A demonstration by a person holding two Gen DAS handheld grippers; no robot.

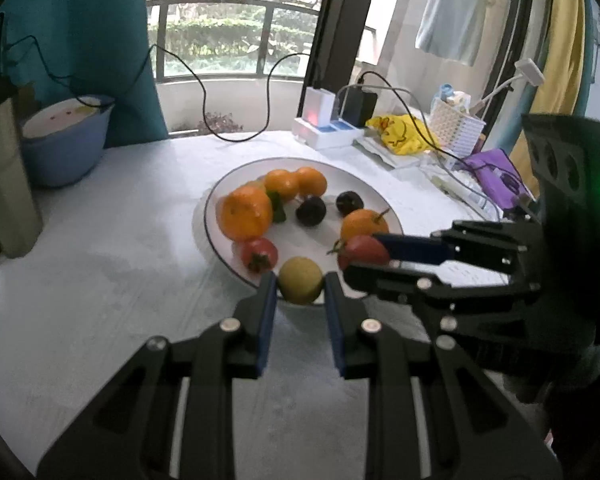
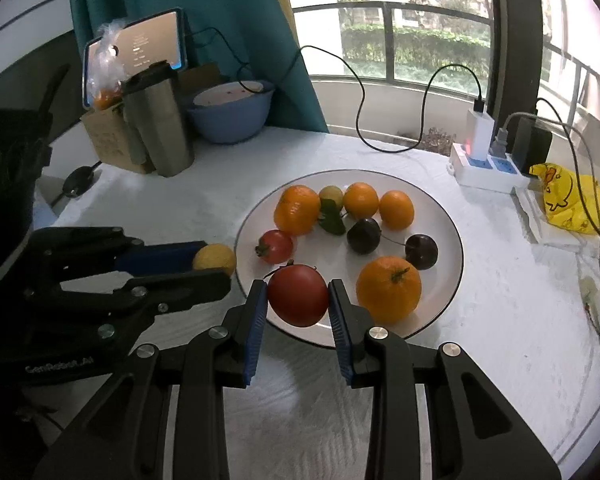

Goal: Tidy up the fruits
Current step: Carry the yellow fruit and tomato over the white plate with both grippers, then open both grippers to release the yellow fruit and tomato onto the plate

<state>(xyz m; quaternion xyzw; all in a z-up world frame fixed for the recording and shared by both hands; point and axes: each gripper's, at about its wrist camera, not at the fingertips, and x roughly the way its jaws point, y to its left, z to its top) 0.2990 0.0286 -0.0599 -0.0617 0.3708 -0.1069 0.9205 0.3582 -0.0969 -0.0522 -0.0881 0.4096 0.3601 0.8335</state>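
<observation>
Left gripper [image 1: 300, 286], jaws clenched on a round yellow fruit [image 1: 301, 280] at the white plate [image 1: 374, 192] rim; right gripper [image 2: 298, 294] grasping a red tomato [image 2: 298, 295], stem pointing up-left; only the right view shows "GenRobot_AI" on the left gripper, and a steel tumbler [image 2: 162, 120] on the table [image 2: 480, 320].

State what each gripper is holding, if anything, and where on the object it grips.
Left gripper: a small round yellow-green fruit, pinched across its sides. Right gripper: a round red tomato, pinched likewise.
</observation>
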